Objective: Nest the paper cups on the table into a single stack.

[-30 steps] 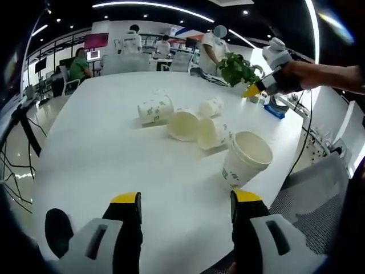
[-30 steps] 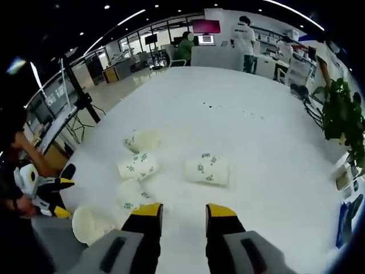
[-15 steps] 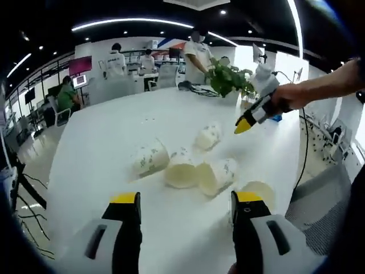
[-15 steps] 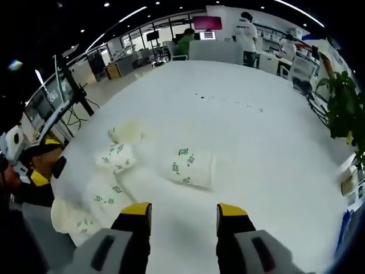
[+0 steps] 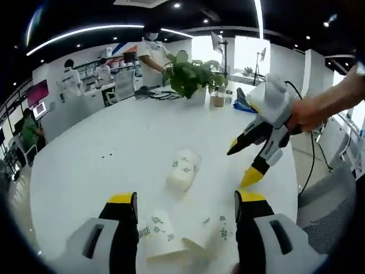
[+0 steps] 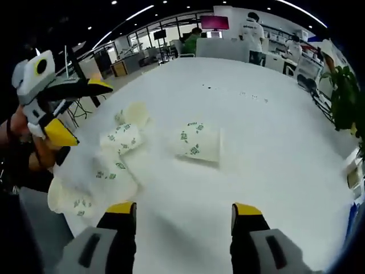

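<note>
Right gripper view: five paper cups on the bench (image 6: 274,148), all on their sides: one alone at centre (image 6: 199,142), four clustered at left (image 6: 122,138), (image 6: 130,114), (image 6: 112,171), (image 6: 68,200). Two grippers: the left gripper (image 6: 67,108) at upper left, the right gripper (image 6: 183,210) at bottom. One potted plant (image 5: 191,74), upper centre of the left gripper view.

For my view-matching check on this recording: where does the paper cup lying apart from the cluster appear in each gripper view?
Left gripper view: the lone paper cup lies on its side at centre, above the left gripper's open jaws.
Right gripper view: the same cup lies on its side just right of centre, right of the cup cluster.
Shared landmark: the potted plant, at the right edge in the right gripper view.
</note>
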`<state>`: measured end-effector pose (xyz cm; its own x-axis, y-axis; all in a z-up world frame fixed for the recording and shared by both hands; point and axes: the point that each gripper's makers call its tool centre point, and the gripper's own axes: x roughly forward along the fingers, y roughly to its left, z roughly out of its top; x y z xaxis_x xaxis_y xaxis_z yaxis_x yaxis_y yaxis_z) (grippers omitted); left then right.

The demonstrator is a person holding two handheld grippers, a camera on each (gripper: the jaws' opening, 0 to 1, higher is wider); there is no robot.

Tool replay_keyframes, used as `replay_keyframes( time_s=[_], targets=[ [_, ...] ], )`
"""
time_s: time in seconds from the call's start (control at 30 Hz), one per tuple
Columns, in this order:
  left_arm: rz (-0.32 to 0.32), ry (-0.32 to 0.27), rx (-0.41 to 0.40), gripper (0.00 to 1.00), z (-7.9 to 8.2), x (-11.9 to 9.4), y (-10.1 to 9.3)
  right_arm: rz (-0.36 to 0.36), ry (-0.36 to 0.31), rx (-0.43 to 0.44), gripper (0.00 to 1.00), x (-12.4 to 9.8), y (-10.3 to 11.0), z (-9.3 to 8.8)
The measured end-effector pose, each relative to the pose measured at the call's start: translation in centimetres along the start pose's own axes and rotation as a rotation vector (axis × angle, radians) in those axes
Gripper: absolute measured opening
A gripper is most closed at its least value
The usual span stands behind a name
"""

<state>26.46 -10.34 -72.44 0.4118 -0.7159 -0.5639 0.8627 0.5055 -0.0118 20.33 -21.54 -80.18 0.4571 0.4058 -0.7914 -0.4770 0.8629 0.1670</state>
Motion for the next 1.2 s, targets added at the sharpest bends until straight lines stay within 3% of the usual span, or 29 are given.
replay_keyframes(
  time_s=[0.17, 0.33, 0.37, 0.43, 0.5, 0.73, 0.8, 0.97, 1.13, 1.2],
  targets=[
    [-0.042, 0.038, -0.042, 0.68, 0.5, 4.2, -0.8, -0.015, -0.006, 0.028, 0.7, -0.4, -0.2, -1.1],
    [-0.053, 0.156, 0.082, 0.7, -0.4, 8.1, -1.5, -0.019, -0.017, 0.043, 0.7, -1.2, 0.0, -2.6],
    [-0.046, 0.173, 0.1, 0.7, -0.9, 8.9, -0.7, -0.022, -0.018, 0.045, 0.7, -1.4, 0.0, -2.7],
    [-0.051, 0.177, 0.125, 0.7, -0.5, 9.6, -1.3, -0.029, -0.03, 0.067, 0.7, -1.7, 0.3, -3.3],
    [-0.052, 0.178, 0.122, 0.7, -0.6, 10.6, -0.7, -0.029, -0.041, 0.09, 0.7, -1.9, 0.6, -3.8],
    [-0.032, 0.218, 0.105, 0.68, -1.3, 13.4, 0.7, -0.048, -0.033, 0.108, 0.68, -2.5, 0.5, -5.6],
    [-0.04, 0.229, 0.117, 0.67, -1.2, 12.9, 0.3, -0.051, -0.029, 0.111, 0.68, -2.6, 0.4, -6.0],
    [-0.056, 0.274, 0.143, 0.64, -2.3, 14.1, 0.5, -0.062, -0.031, 0.134, 0.67, -3.1, 0.0, -6.9],
    [-0.078, 0.299, 0.162, 0.59, -3.2, 15.1, 0.5, -0.062, -0.029, 0.141, 0.66, -3.1, 0.3, -7.4],
    [-0.078, 0.301, 0.149, 0.51, -3.2, 14.9, 0.5, -0.061, -0.028, 0.141, 0.66, -3.2, 0.4, -7.5]
  ],
)
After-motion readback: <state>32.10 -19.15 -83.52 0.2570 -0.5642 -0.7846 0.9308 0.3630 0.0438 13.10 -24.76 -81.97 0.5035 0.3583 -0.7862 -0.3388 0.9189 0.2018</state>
